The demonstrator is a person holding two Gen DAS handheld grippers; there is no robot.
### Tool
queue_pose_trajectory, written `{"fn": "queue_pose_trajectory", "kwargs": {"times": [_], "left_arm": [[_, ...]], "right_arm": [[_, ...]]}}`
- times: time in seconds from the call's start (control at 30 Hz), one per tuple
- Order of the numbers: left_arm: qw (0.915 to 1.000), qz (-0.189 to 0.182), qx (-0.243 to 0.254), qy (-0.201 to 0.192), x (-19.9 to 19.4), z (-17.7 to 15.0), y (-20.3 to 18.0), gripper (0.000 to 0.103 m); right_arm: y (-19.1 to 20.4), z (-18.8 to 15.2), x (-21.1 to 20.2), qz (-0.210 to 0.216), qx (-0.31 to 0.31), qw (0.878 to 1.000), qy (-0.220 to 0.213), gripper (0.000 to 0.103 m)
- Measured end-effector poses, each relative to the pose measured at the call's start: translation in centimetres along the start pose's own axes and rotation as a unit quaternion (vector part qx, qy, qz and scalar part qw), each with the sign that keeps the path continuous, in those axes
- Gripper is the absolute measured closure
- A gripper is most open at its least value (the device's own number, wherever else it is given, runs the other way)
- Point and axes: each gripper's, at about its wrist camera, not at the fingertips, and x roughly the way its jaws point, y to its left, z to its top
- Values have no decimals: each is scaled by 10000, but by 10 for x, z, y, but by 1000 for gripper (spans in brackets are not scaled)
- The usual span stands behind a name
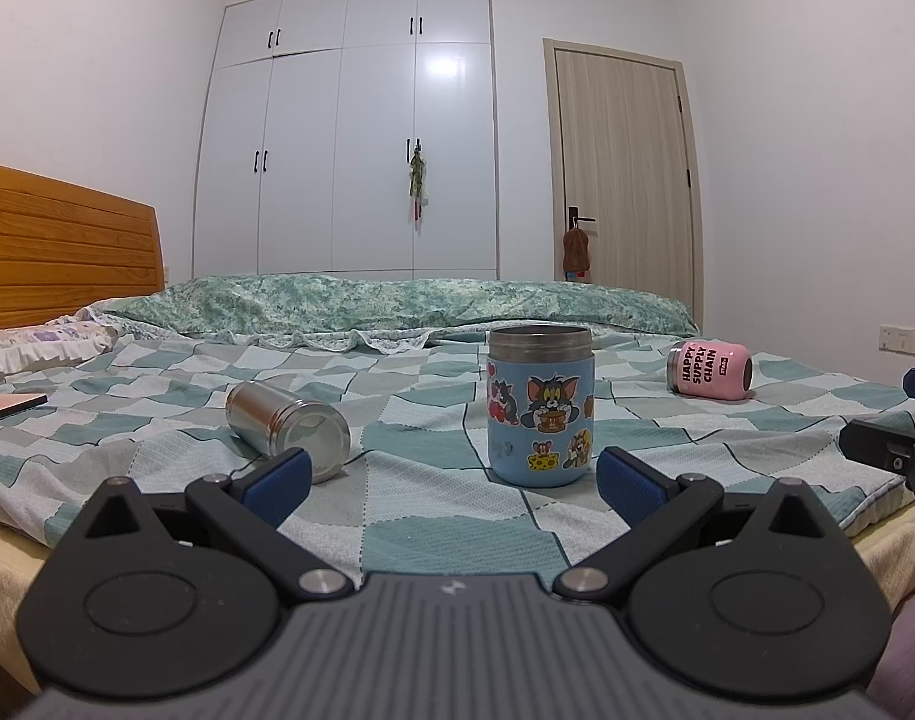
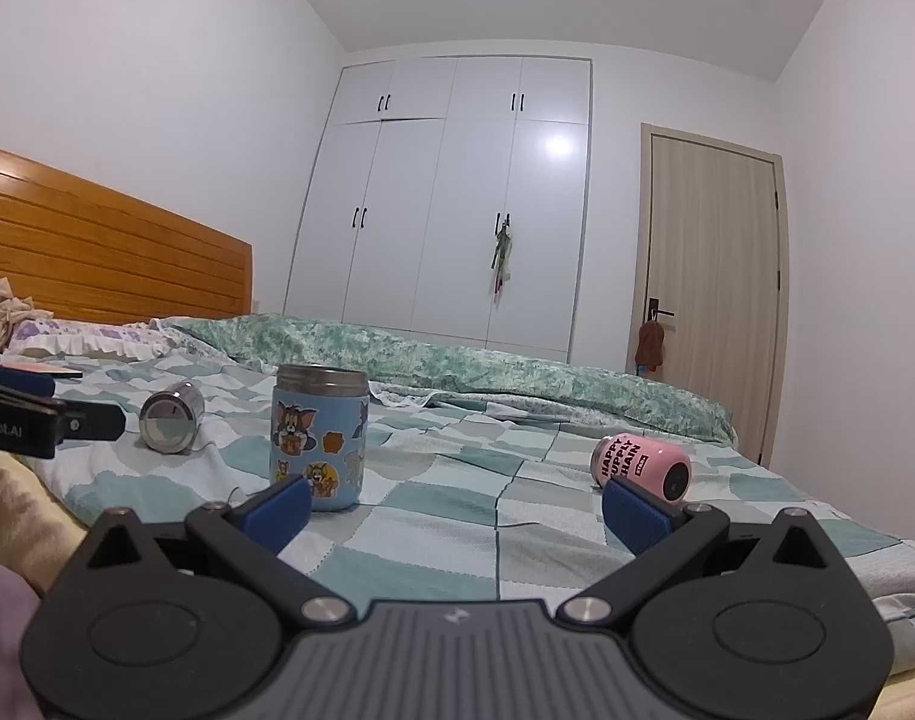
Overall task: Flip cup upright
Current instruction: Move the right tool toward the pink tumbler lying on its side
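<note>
With both my left gripper [image 1: 454, 483] and right gripper [image 2: 457, 507] spread wide and empty, the pink cup [image 2: 642, 468] lying sideways on the bedspread [image 2: 457, 540] may roll off if I nudge it.

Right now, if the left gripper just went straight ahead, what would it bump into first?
Probably the blue cartoon cup, standing upright a little right of centre between the open left gripper fingers. Depth is hard to judge.
</note>
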Motion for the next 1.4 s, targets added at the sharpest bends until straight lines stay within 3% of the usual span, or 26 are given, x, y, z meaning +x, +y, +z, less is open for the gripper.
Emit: {"fn": "queue_pose_trajectory", "kwargs": {"times": [0.2, 0.43, 0.77, 1.1, 1.4], "left_arm": [[9999, -117, 73, 61, 1, 2, -2, 0], [9991, -376, -122, 176, 15, 21, -7, 0], [9923, -1232, 137, -30, 59, 74, -65, 0], [9833, -1805, 246, 39, 144, 111, -141, 0], [9780, -1953, 69, 731, 237, 107, -179, 0]], "right_arm": [[-1, 1, 1, 6, -2, 10000, 87, 0], [-23, 19, 13, 343, 104, 9986, 389, 0], [-88, 56, 54, 385, -180, 9963, 749, 0], [-153, 76, 126, 114, -503, 9905, 1276, 0], [-208, 82, 204, -61, -545, 9818, 1820, 0]]}}
